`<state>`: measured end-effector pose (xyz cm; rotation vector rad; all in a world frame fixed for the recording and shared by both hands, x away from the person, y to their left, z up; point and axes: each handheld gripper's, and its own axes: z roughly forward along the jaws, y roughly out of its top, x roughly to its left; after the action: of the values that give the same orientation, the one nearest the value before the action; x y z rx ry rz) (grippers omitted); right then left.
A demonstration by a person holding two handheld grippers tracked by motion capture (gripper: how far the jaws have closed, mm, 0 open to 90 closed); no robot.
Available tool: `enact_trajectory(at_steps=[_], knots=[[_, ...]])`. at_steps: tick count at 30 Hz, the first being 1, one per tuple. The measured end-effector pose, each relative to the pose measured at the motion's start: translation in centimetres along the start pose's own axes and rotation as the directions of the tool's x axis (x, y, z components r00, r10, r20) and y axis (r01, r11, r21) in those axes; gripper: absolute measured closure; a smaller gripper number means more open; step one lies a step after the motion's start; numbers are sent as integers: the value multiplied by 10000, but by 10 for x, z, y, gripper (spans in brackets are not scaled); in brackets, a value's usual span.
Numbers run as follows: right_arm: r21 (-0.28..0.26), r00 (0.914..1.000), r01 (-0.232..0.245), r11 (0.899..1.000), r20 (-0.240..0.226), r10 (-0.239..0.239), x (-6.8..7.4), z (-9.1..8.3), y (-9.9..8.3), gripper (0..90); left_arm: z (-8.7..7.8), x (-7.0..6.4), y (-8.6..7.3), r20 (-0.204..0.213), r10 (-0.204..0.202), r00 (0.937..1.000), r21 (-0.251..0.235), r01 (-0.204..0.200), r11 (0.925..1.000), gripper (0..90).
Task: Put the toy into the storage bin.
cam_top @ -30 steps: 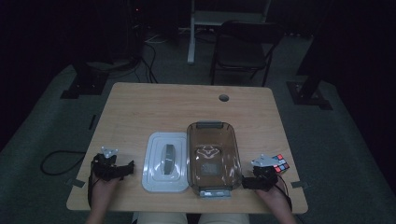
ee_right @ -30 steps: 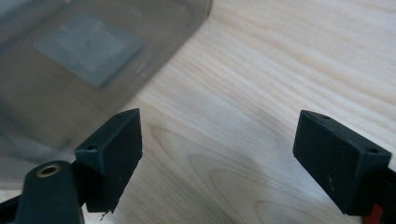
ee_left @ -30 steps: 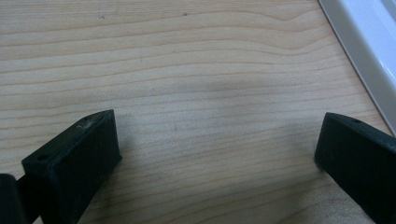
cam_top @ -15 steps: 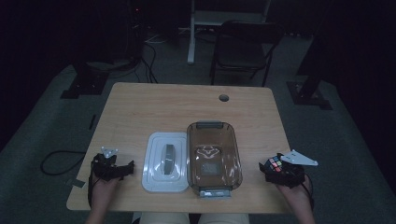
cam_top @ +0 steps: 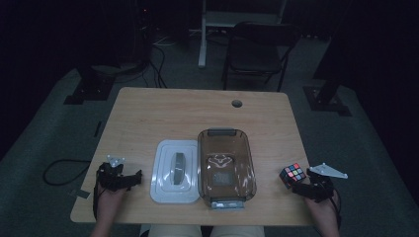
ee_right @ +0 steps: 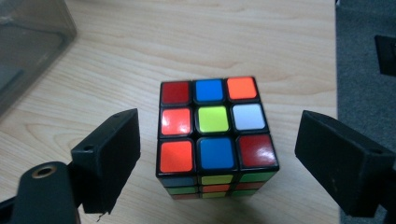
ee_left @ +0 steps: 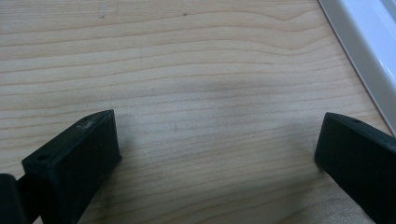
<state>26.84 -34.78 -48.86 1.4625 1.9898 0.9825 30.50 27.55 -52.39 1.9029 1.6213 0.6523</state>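
**Wood desk, cube between the right tool's jaws**

Wood-grain desk (cam_top: 163, 113) carries everything we work with: a smoky brown container (cam_top: 226, 163) near the middle of the near half, a white lid (cam_top: 174, 170) touching its left side, and a scrambled puzzle cube (cam_top: 292, 175) well apart to the right, close to the near right corner.

We judge the coming move to be a grasp on the cube, and it turns on one relation: the cube sits straight ahead of the right tool (cam_top: 307, 183), just to the left of our right hand in the high view. In the right gripper view the cube (ee_right: 215, 135) stands on the desk between the two black jaws, which are spread wide with a gap on each side, touching nothing. The cube has no long axis; it sits flat and nearly square to the jaws, so its side faces lie roughly parallel to the pads. Closing should meet flat faces, not corners.

Our left tool (cam_top: 123, 177) rests at the near left, just left of the lid, jaws also spread apart over bare wood. The right hand is plainly the nearer one.
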Motion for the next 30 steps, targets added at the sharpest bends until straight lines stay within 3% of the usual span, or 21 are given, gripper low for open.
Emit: enact_trajectory(at_steps=[4, 19, 30], knots=[[399, 10000, 78, 9992, 0, -78, 1, 10, -5, 152, 0, 0, 0, 4, 2, 10000, 0, -2, 10000, 6], [823, 9998, -192, 9964, -86, 200, 1, 21, -14, 280, 0, -1, 0, 179, 201, 9996, 16, -202, 9998, 6], [774, 9996, -266, 9966, -50, 270, 2, 23, -19, 299, 0, -1, 0, 180, 201, 9996, 17, -201, 9998, 5]])
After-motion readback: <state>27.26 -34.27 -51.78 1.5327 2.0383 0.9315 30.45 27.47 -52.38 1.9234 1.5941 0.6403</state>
